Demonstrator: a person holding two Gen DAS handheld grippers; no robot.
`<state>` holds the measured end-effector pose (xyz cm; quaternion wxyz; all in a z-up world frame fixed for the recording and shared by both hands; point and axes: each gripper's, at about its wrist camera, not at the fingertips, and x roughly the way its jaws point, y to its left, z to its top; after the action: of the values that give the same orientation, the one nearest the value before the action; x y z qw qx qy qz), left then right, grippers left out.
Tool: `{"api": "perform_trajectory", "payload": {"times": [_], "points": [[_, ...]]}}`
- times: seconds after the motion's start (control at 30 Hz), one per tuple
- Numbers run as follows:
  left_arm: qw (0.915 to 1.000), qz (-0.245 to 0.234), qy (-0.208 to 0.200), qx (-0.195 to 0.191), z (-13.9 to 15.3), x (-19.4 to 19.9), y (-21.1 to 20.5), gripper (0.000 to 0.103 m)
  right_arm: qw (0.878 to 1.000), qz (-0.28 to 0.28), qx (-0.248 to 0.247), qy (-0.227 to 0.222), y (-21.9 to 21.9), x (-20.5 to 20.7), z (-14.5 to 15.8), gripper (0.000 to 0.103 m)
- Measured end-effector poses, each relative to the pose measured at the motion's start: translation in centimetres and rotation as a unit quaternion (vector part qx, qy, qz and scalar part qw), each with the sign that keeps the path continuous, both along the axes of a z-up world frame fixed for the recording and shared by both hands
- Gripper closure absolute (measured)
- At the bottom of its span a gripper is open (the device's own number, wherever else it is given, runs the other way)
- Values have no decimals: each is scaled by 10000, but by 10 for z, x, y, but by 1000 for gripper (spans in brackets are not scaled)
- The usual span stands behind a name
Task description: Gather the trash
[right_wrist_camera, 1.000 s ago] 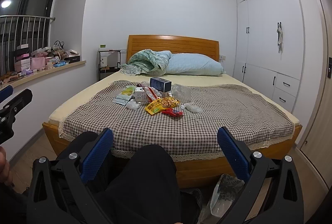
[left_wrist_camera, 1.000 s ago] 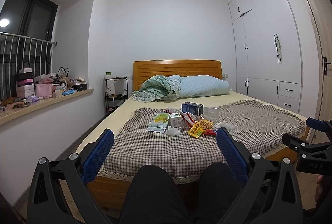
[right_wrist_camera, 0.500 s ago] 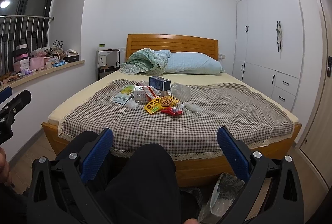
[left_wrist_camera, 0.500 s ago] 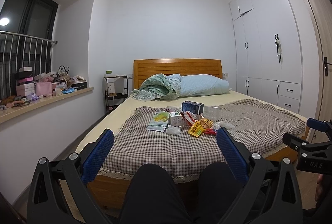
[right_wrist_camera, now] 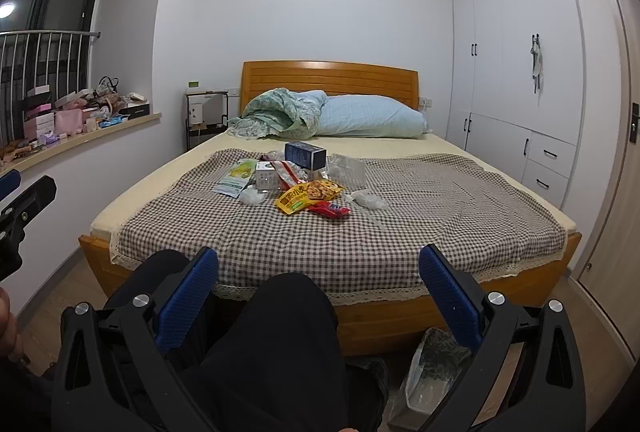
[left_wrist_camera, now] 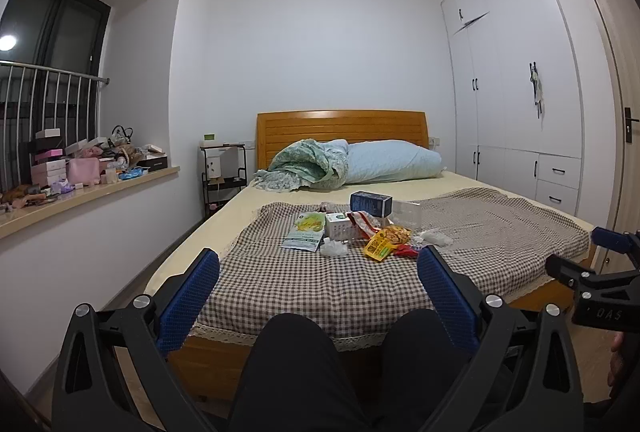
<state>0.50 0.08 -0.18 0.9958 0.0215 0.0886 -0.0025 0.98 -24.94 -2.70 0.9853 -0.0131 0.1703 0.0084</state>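
The trash (right_wrist_camera: 304, 180), a cluster of wrappers, small boxes and crumpled tissue, lies on the checked cloth (right_wrist_camera: 420, 216) in the middle of the bed (right_wrist_camera: 400, 312), well ahead of both grippers and touched by neither. The left gripper (left_wrist_camera: 318, 296) and right gripper (right_wrist_camera: 318, 296) hover low over the person's dark-trousered knees (left_wrist_camera: 296, 352), each with its blue fingers (right_wrist_camera: 188, 296) spread wide and holding nothing. A plastic-lined bin (right_wrist_camera: 432, 376) stands on the floor by the bed's foot, just beside the right gripper's right finger.

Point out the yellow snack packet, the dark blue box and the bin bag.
yellow snack packet (right_wrist_camera: 298, 199), right wrist view, its printed front.
dark blue box (right_wrist_camera: 305, 154), right wrist view, long side.
bin bag (right_wrist_camera: 430, 372), right wrist view, clear plastic rim.
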Motion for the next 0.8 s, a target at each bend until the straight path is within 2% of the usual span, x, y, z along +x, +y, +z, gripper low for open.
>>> {"api": "perform_trajectory", "payload": {"times": [0.4, 0.67, 0.8], "points": [[9993, 20, 363, -127, -16, 34, 3, 7, 9997, 0, 83, 249, 0, 24, -11, 6], [9982, 143, 573, -89, -31, 76, 8, 7, 9991, -5, -112, 419, 5, 62, -25, 6], [9973, 169, 704, -88, -38, 105, 11, 7, 9985, 14, 39, 551, 4, 83, -30, 6]]}}
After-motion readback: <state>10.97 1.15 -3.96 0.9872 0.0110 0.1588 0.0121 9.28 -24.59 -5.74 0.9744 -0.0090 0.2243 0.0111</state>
